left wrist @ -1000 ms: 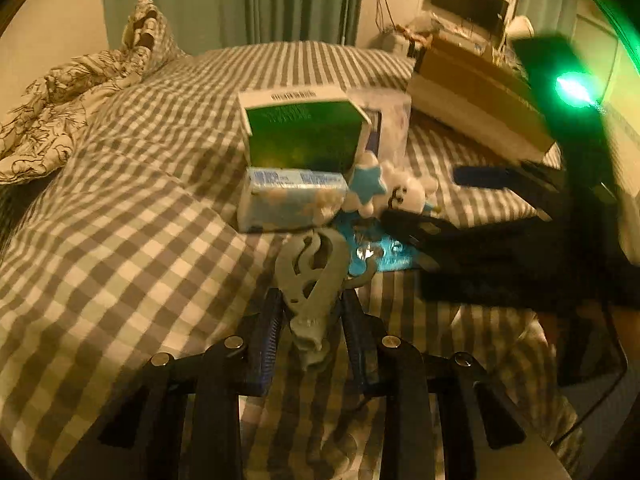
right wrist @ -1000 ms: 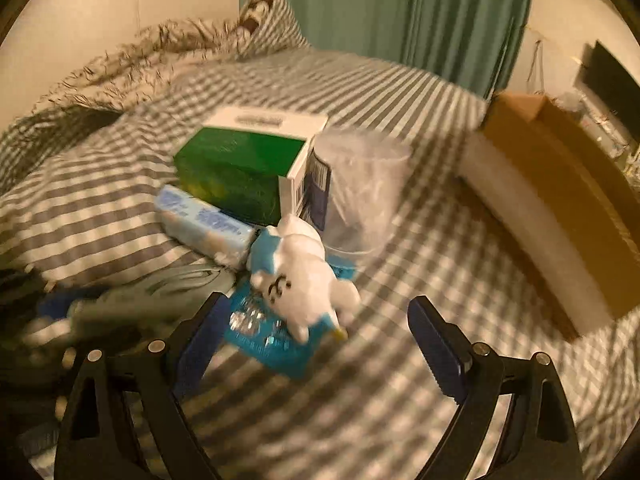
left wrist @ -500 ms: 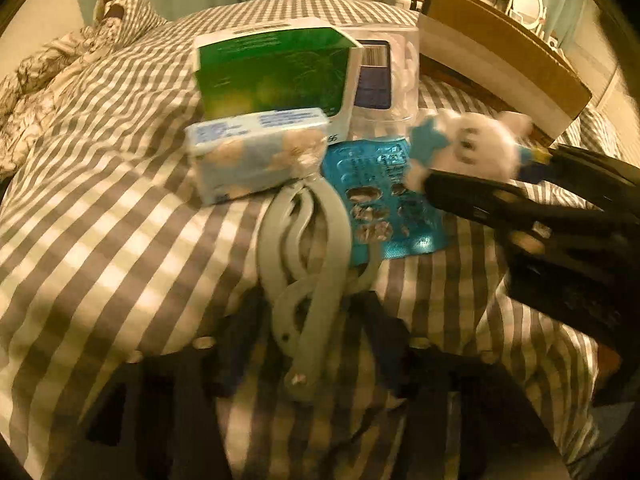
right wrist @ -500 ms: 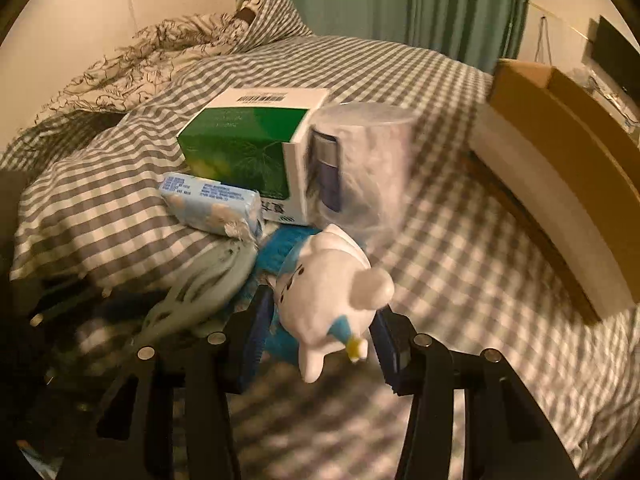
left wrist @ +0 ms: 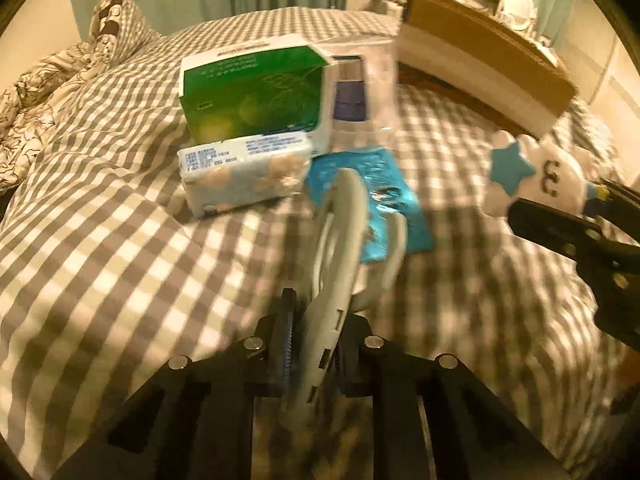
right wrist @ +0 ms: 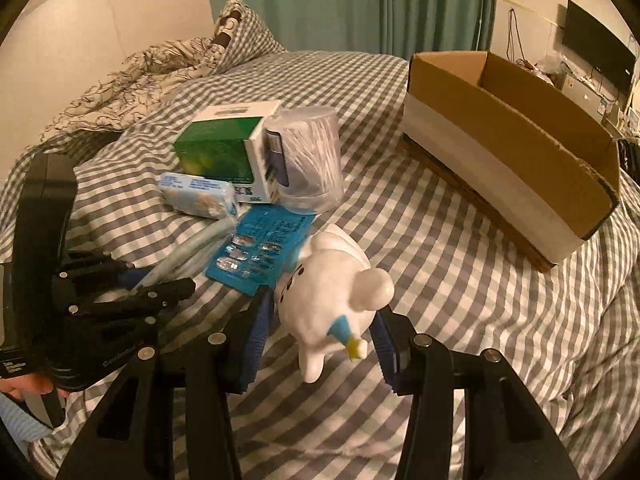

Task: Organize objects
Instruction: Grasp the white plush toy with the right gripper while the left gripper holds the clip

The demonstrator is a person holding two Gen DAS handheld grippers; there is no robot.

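My left gripper (left wrist: pixel 316 312) is shut on a grey plastic clip tool (left wrist: pixel 340 232), held tilted above the bed; it also shows in the right wrist view (right wrist: pixel 120 280). My right gripper (right wrist: pixel 320 320) is shut on a white toy bear (right wrist: pixel 328 288) with a blue star, lifted off the bed; the bear also shows at the right of the left wrist view (left wrist: pixel 536 176). A green box (left wrist: pixel 256 92), a tissue pack (left wrist: pixel 244 172), a blue blister pack (left wrist: pixel 372 192) and a clear cotton swab tub (right wrist: pixel 306 156) lie grouped on the checked bed.
An open cardboard box (right wrist: pixel 512 136) stands on the bed at the right. A rumpled patterned duvet (right wrist: pixel 136 76) and a pillow (right wrist: pixel 240 28) lie at the far left. Green curtains (right wrist: pixel 360 0) hang behind.
The left gripper has lifted the grey tool and turned it on edge. The right gripper has raised the toy bear clear of the blister pack and drawn it back.
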